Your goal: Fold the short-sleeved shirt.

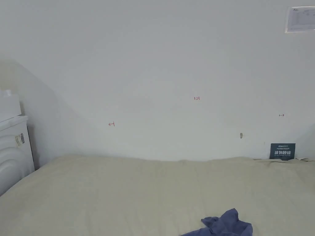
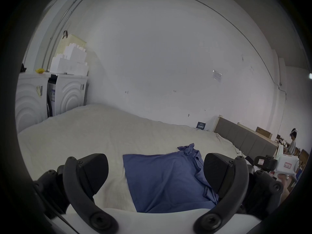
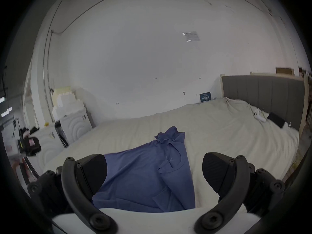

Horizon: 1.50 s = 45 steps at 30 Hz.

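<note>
A blue short-sleeved shirt (image 3: 148,175) lies on a cream bed sheet (image 3: 219,133), its body flat and a sleeve bunched up at the far end (image 2: 187,149). In the head view a crumpled corner of the shirt (image 1: 226,226) peeks in at the bottom edge. My left gripper (image 2: 155,171) hovers over the near part of the shirt (image 2: 162,180) with its jaws wide apart and nothing between them. My right gripper (image 3: 154,171) stands open above the shirt's body near the neckline, holding nothing. In the left gripper view the right gripper's body (image 2: 270,163) is at the far right.
White appliances (image 2: 67,94) with stacked foam blocks (image 2: 70,62) stand at the bed's left end. A grey padded headboard (image 3: 263,94) rises at the right, with a white controller (image 3: 259,116) and a dark flat object (image 3: 276,119) before it. Another person (image 2: 293,144) stands far right.
</note>
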Each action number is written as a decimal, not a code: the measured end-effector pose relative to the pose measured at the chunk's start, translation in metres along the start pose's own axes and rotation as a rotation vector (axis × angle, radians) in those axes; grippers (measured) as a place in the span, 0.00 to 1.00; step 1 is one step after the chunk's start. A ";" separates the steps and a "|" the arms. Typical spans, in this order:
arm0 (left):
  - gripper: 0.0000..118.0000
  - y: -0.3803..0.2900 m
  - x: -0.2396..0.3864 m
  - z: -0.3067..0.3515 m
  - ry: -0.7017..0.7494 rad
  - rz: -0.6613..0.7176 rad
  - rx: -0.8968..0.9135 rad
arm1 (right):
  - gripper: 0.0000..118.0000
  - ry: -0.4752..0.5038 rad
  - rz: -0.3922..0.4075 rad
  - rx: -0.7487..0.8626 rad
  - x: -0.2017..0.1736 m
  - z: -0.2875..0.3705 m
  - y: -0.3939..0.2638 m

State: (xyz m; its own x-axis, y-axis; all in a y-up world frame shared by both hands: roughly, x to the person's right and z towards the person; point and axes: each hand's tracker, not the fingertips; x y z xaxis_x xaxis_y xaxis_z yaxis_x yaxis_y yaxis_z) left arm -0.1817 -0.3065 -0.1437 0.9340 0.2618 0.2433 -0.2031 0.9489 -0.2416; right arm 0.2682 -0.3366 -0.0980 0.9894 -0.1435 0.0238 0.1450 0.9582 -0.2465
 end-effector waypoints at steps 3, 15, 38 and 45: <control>0.70 -0.001 0.006 0.005 -0.011 -0.023 0.015 | 0.81 0.001 0.050 0.020 -0.014 0.004 -0.001; 0.00 -0.020 0.013 0.004 0.037 -0.064 -0.067 | 0.00 0.036 0.043 -0.022 -0.036 0.004 -0.014; 0.68 -0.058 -0.077 -0.287 0.139 -0.156 -0.497 | 0.00 0.009 -0.023 -0.188 0.000 -0.037 -0.045; 0.69 -0.090 -0.104 -0.374 0.172 -0.131 -0.574 | 0.00 -0.037 -0.042 -0.255 0.025 -0.049 -0.050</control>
State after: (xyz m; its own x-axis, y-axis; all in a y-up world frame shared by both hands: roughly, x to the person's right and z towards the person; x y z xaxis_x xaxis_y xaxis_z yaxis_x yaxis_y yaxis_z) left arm -0.1510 -0.4849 -0.4989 0.9843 0.0714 0.1615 0.0631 0.7123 -0.6990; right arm 0.2846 -0.4003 -0.1329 0.9831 -0.1680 0.0731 0.1823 0.8579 -0.4804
